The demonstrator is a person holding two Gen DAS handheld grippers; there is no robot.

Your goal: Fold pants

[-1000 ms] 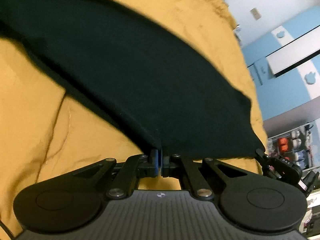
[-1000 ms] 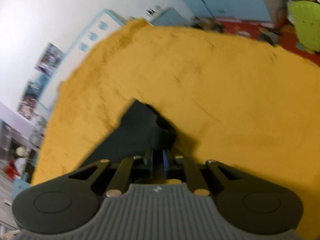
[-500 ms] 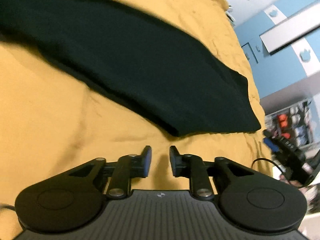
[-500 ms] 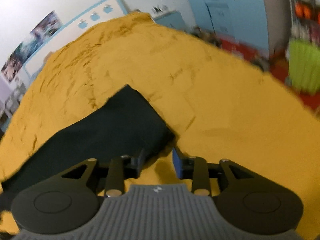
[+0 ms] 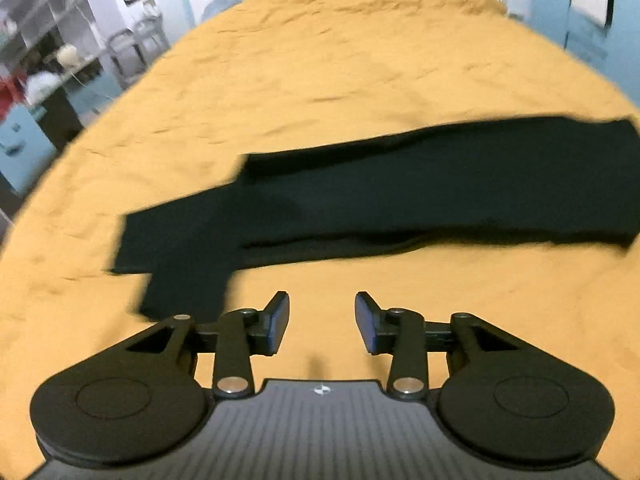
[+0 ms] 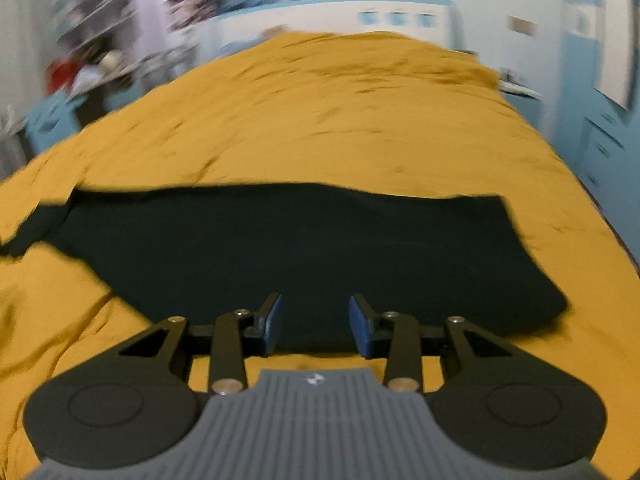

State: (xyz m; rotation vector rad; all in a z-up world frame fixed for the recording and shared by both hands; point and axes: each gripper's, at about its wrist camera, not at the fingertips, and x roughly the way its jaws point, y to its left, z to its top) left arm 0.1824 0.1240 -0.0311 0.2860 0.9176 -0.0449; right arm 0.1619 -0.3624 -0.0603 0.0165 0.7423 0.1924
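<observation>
Nearest to me, my left gripper (image 5: 322, 322) has its fingers (image 5: 278, 320) parted to a middling gap with nothing between them, only bare yellow bedspread (image 5: 320, 80) showing through. A second ago those fingers were pinched shut on the hem of the pants; they have just been opening, and the cloth is out of them now. My right gripper (image 6: 314, 322) stands likewise: fingers (image 6: 270, 320) apart, empty, hanging above the dark cloth rather than pressing it. It too was closed on a corner a second ago and let go about half a second back.

Beyond the fingers, the pants (image 5: 400, 200) lie flat on the bed, a long black band running across the left view, with a shorter end hanging towards me at the left. In the right view the pants (image 6: 300, 248) fill the middle as a broad dark slab, its right edge squared off. Both views have swung level since the earlier frames, where the bed sat tilted and the cloth hung up close to the lens.

Farther off, the bedspread runs wrinkled to the headboard; behind it, pale walls, blue cabinets (image 6: 600, 140) and shelves (image 5: 36, 40), too blurred for me to say more.
</observation>
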